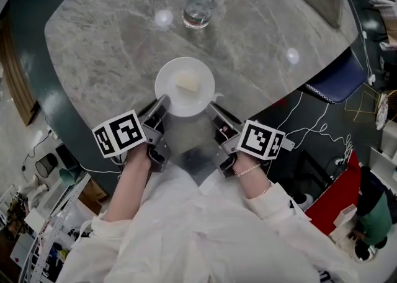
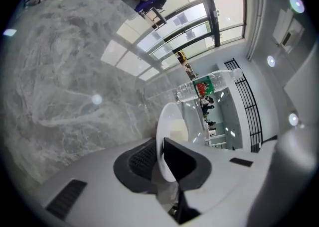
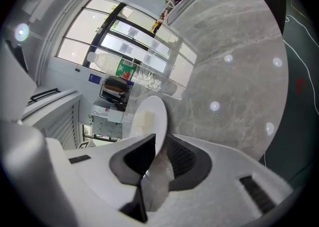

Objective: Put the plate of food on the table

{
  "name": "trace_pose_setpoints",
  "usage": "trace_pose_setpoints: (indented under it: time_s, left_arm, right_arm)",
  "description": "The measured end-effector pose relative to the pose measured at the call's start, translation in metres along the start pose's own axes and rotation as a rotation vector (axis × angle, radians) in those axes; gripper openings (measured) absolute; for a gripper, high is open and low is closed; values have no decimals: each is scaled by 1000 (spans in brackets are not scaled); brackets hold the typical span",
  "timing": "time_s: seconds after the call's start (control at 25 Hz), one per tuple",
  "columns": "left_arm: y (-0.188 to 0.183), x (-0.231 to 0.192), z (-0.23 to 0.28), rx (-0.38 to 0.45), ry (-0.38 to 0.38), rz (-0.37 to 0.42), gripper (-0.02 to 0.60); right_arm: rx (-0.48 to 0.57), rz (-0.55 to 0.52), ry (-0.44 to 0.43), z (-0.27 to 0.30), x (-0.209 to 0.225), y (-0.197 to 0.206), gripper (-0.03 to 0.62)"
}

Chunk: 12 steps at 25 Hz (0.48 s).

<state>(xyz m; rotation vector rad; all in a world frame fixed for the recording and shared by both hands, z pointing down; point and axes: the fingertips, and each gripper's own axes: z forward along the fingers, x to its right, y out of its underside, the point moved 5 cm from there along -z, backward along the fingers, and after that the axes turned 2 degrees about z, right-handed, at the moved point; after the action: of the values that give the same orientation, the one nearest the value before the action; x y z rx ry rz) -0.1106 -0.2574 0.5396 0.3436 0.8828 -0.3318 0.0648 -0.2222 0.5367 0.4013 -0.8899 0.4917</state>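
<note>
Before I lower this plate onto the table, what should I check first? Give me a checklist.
1. Left tool shut on the rim of the plate: ok.
2. Right tool shut on the opposite rim: ok.
3. Food lies near the plate's middle: ok.
4. Plate is over the table, inside its edge: ok.
5. Bottle stands apart from the plate: ok.
6. Whether the plate touches the table: cannot tell.

Plate (image 1: 169,93), food (image 1: 186,82) on it; bottle (image 1: 200,7) at 12 o'clock; left gripper (image 1: 162,103) clamping rim at 7, right gripper (image 1: 214,109) at 5.
</note>
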Motion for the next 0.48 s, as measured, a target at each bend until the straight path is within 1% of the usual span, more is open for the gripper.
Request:
trace_pose_setpoints:
  time_s: [0.12,0.32,0.48]
  left_arm:
    - [-2,1,1,-6,-25,44,32]
    - [-3,-4,-2,-7,-112,110,58]
    - [-3,-5,-3,-3,-135,114,61]
  right_arm:
    - [-12,0,-4,1,1,2,43]
    - [-13,11,-32,-2,2,0,43]
    - [-4,5,-31,-4,4,-4,43]
